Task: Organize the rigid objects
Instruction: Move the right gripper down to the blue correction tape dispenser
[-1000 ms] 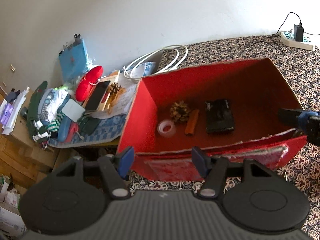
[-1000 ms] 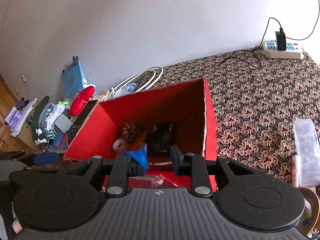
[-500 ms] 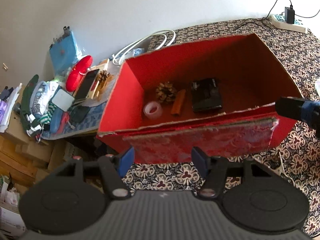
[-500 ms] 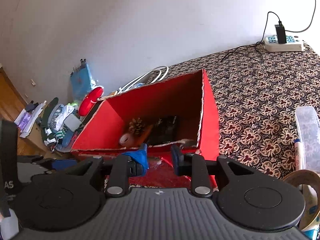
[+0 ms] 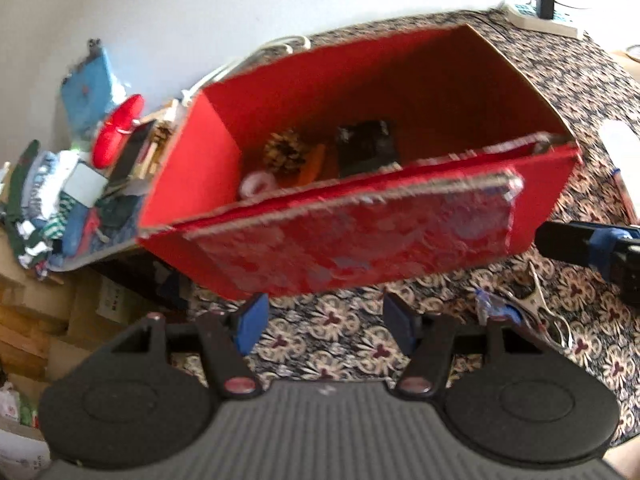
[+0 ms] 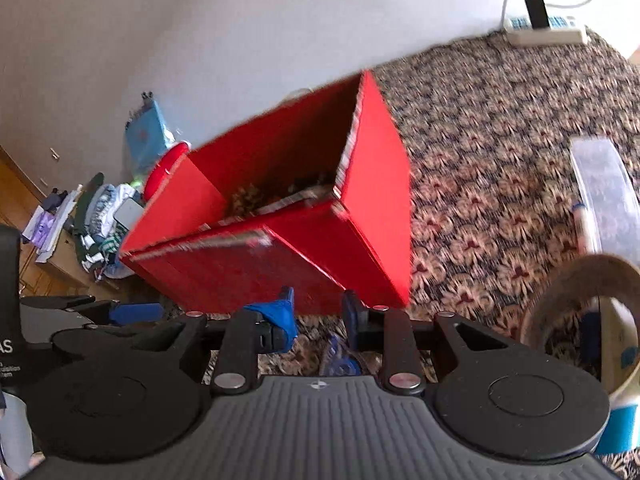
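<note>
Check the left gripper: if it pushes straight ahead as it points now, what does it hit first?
Probably the near front wall of the red box. The left gripper, jaws open and empty, points at it, apparently just short; depth is unclear.

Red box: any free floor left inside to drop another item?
Yes. The red box is bare on its right half, past the black item. Its left end is crowded: pinecone, tape roll.
</note>
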Motion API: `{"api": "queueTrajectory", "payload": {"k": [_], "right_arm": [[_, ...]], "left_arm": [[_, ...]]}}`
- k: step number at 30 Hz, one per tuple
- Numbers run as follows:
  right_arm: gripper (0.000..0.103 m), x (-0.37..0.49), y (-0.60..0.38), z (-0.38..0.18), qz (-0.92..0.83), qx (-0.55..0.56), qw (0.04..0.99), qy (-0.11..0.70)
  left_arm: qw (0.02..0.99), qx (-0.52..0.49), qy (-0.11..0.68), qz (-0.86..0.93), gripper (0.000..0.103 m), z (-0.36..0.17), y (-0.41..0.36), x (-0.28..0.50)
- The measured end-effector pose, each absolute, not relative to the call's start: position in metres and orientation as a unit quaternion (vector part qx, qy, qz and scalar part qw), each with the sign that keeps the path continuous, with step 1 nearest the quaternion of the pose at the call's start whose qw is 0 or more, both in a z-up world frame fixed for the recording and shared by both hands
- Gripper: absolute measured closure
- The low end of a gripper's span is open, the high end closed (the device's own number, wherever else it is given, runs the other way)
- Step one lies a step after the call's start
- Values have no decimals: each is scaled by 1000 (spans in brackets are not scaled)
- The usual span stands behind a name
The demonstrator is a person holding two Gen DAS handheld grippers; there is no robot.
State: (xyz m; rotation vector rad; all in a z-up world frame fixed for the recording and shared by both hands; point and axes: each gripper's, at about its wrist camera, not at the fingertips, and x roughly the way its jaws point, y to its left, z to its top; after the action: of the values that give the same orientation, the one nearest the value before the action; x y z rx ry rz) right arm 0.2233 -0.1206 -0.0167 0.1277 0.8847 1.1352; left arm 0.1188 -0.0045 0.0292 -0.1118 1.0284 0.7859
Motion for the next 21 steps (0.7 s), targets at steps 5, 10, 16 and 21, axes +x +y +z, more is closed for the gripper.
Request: {"api": "queueTrajectory", "payload": {"k": [5,10,16,21], "right_arm": [[95,221,-126,-33,524,57,729,436],[95,220,-131,-46,533,64,700,471],[95,220,-124,-59,524,70,686,500],[97,226,-121,-63,516,77,685,509]], "left_arm": [[802,-76,494,326,37,12,-7,120],[810,-96,505,284,37,-2,-13,119],[812,-93,518,254,37,-18,-20,116],[816,-102,523,224,36,-21,-21,117]]}}
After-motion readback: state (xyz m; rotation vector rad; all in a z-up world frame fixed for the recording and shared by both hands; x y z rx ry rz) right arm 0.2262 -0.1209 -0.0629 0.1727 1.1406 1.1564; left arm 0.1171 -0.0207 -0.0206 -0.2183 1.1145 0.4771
